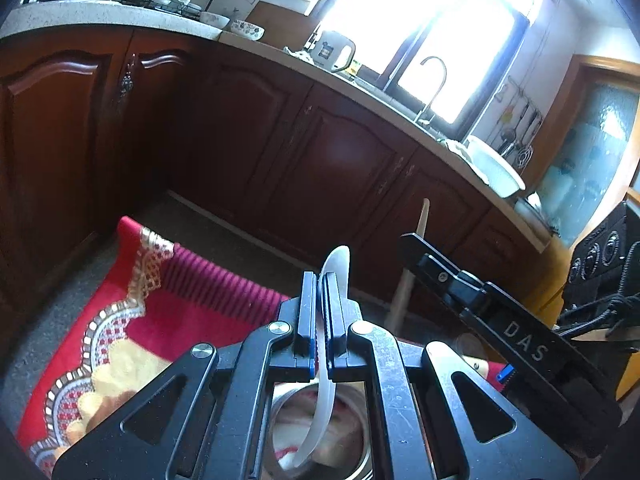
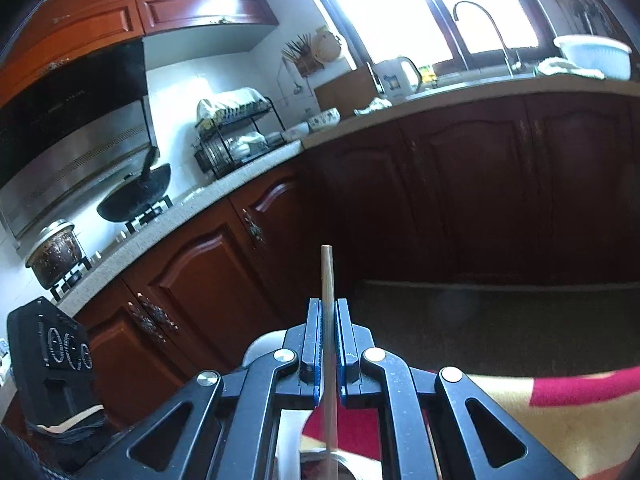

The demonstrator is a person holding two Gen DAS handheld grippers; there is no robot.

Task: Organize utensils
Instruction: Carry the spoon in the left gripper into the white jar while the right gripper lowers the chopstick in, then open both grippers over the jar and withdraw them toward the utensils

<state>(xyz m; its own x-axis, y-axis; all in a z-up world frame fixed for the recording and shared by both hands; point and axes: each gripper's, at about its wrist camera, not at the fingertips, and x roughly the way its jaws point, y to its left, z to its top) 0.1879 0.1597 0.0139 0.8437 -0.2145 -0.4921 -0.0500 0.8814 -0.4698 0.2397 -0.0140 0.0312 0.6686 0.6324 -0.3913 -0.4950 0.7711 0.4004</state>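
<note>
Spoon (image 1: 335,268) — light, slick plastic, clamped mid-handle in the left tool (image 1: 320,308) above the metal cup (image 1: 280,404) — the right tool (image 2: 329,322) pinches a stiff chopstick (image 2: 327,272).

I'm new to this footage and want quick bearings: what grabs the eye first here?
The left tongs clamp a white plastic spoon at centre, above a metal cup. The right tongs pinch an upright wooden chopstick. Behind, a glaring window tops dark red cabinets.
</note>
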